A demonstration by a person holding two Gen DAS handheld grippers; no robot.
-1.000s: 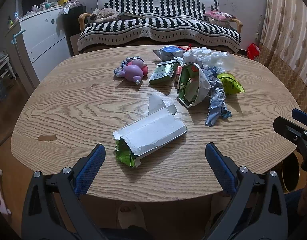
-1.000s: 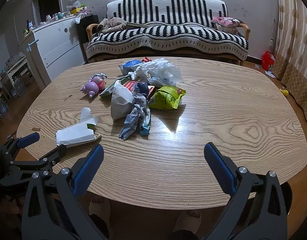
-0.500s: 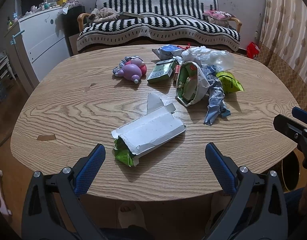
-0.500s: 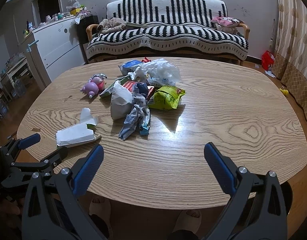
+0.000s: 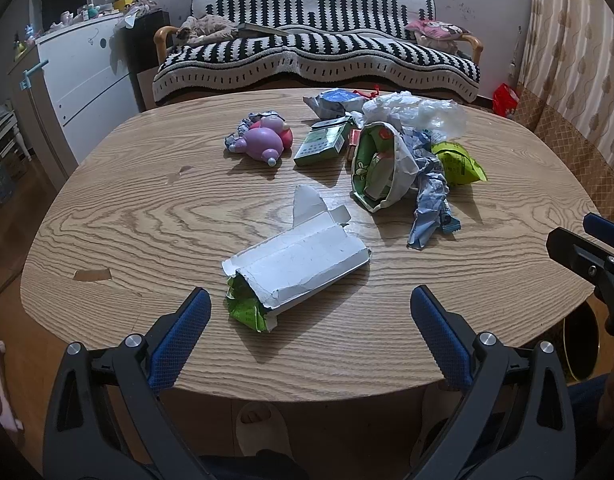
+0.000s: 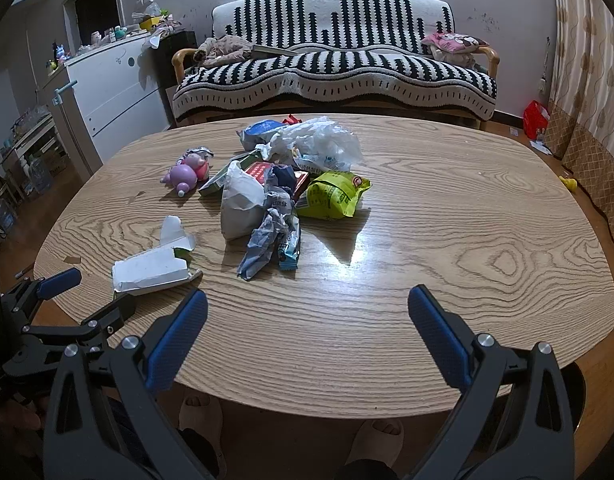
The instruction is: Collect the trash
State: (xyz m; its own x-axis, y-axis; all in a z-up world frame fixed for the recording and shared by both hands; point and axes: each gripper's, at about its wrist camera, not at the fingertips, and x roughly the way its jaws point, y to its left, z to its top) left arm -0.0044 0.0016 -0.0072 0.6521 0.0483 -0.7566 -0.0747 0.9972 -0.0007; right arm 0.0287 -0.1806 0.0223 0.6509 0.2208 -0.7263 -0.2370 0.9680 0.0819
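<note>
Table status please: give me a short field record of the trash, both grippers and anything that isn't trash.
surface: wooden table
nearest trash: flattened white carton, lying alone near the front edge
main pile: wrappers around a green snack bag and a clear plastic bag, mid-table
not trash: purple toy, left of the pile
left gripper: open, empty, facing the carton
right gripper: open, empty, at the front edge
collected so far: nothing held

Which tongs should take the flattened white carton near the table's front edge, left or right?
Left. The white carton lies directly ahead of the open left tongs, close to their tips. From the open right tongs it sits well off to the left, with bare wooden table straight ahead.
</note>
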